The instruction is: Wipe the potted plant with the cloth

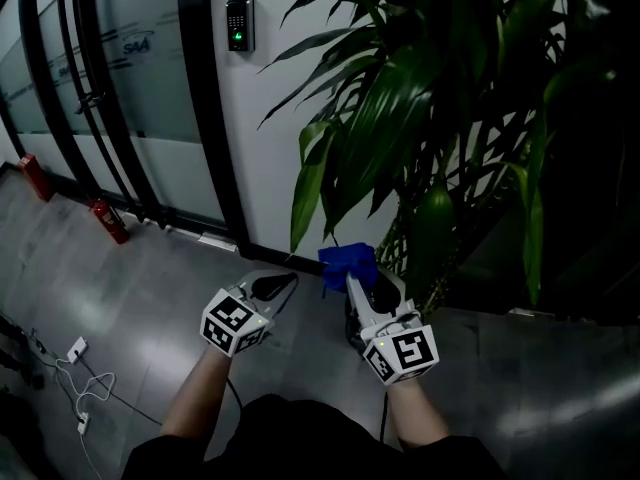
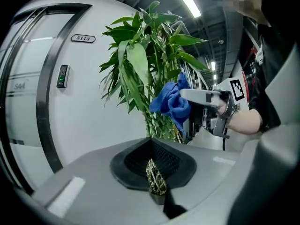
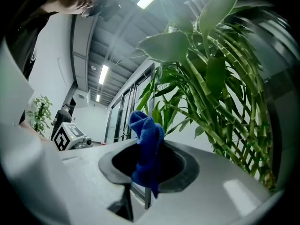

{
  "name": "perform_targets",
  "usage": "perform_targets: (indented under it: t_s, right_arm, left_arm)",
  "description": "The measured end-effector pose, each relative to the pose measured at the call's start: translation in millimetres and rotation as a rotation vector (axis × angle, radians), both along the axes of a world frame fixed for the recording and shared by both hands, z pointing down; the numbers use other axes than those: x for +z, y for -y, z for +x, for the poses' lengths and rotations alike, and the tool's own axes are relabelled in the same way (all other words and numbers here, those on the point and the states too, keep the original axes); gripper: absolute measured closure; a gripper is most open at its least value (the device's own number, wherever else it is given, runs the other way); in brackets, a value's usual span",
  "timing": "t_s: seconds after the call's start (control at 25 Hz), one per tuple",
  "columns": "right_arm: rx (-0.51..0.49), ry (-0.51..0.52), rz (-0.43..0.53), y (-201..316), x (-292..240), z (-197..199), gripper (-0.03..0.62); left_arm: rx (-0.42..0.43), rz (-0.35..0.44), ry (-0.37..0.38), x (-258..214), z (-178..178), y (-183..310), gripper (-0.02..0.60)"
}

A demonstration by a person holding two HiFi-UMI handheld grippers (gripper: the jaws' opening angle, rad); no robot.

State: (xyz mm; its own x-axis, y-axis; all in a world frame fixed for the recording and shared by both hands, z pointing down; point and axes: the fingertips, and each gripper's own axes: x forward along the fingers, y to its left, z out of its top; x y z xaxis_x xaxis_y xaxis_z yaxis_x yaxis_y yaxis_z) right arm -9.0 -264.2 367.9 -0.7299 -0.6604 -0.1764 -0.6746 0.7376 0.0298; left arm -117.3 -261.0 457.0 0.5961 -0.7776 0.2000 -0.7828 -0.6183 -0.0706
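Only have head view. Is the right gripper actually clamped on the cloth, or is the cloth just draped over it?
Observer: Clamped. The right gripper view shows the cloth pinched between the jaws of the right gripper, with most of it bunched above them.
Operator: Left gripper carrying anything?
Observer: No. The left gripper has its jaws together with nothing between them.
Operator: Cloth on the plant?
Observer: The left gripper view shows it in front of the stalks of the plant, below the big leaves. Contact can't be told.

Grey left tool (image 1: 285,283) and right tool (image 1: 350,276) bear black-and-white marker cubes (image 1: 236,324)
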Motion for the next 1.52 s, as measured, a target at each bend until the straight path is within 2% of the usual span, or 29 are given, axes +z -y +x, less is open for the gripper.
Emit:
perform_targets:
  t_s: [0.12,0.28,0.44,0.6,0.68,0.84,1.04,1.24,1.52]
  right_arm:
    - [0.008,0.006,0.002,9,1,2,0.490]
    - [0.059,-0.041,0.029,20,3,-7,0.490]
    - [0.178,-0.053,0.066,34,-2,-17,0.490]
    - [0.309,-0.034,0.036,49,-4,-28,0.490]
    - [0.389,-0.029,0.040,47,-8,-31,0.490]
    - [0.597,-0.041,0.051,29,-17,-20,0.490]
    - [0.775,-0.080,0.103,0,-38,-17,0.490]
    - [0.862,-0.022,0.150,-30,-73,-13,0.490]
    - [0.821,-0.020,0.261,-46,-118,-28,0.490]
  left_arm:
    - [0.000,0.022,0.010,1,-4,12,0.574]
    - [0.069,0.041,-0.025,0,-9,33,0.575]
    - [0.158,0.054,-0.047,-4,-26,58,0.574]
    - [0.271,0.062,-0.036,-11,-47,82,0.574]
    - [0.356,0.079,-0.029,-17,-51,92,0.574]
    - [0.579,0.134,-0.027,-29,-23,94,0.574]
    - [0.757,0.124,-0.064,-36,-2,79,0.575]
    - [0.828,0.094,-0.094,-46,13,70,0.574]
    - [0.830,0.075,-0.089,-54,32,71,0.575]
